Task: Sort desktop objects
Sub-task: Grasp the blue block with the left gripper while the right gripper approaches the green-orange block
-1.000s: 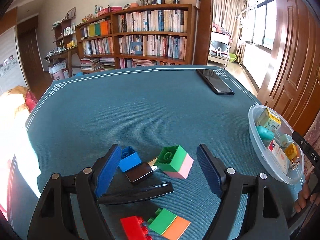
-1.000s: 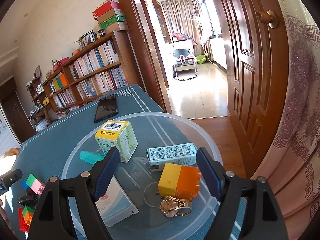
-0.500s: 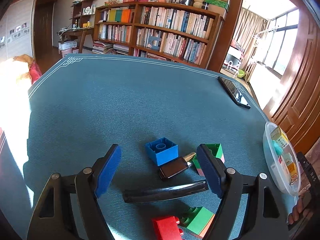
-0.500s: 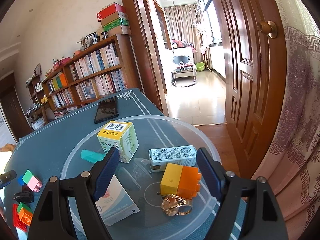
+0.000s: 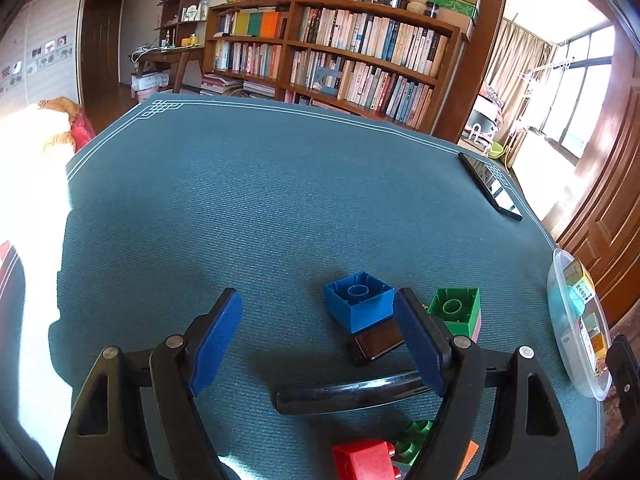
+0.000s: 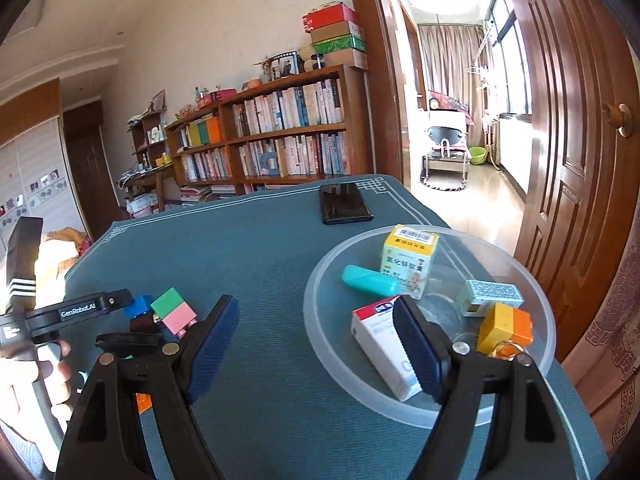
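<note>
My left gripper (image 5: 316, 312) hovers open and empty over the teal table. A blue brick (image 5: 358, 300) lies just inside its right finger. A green-and-pink brick (image 5: 456, 312), a small dark fob (image 5: 378, 344), a black bar (image 5: 352, 394), a red brick (image 5: 364, 460) and a green-and-orange brick (image 5: 416, 440) lie around that finger. My right gripper (image 6: 316, 312) is open and empty too, straddling the left rim of the clear bowl (image 6: 332, 254). In the bowl are a yellow-orange brick (image 6: 504, 326), small boxes, a teal case (image 6: 370, 280) and a key ring (image 6: 506, 350).
A black phone (image 6: 346, 202) lies at the table's far right corner. A person's hand (image 6: 52, 368) holds the left gripper's handle at the table's near left. The bowl (image 5: 558, 258) sits at the right table edge, beside a wooden door. A bookshelf stands behind the table.
My left gripper has shifted left and rolled, so the bricks now lie by its right finger. My right gripper swung left from over the bowl's middle to its left rim.
</note>
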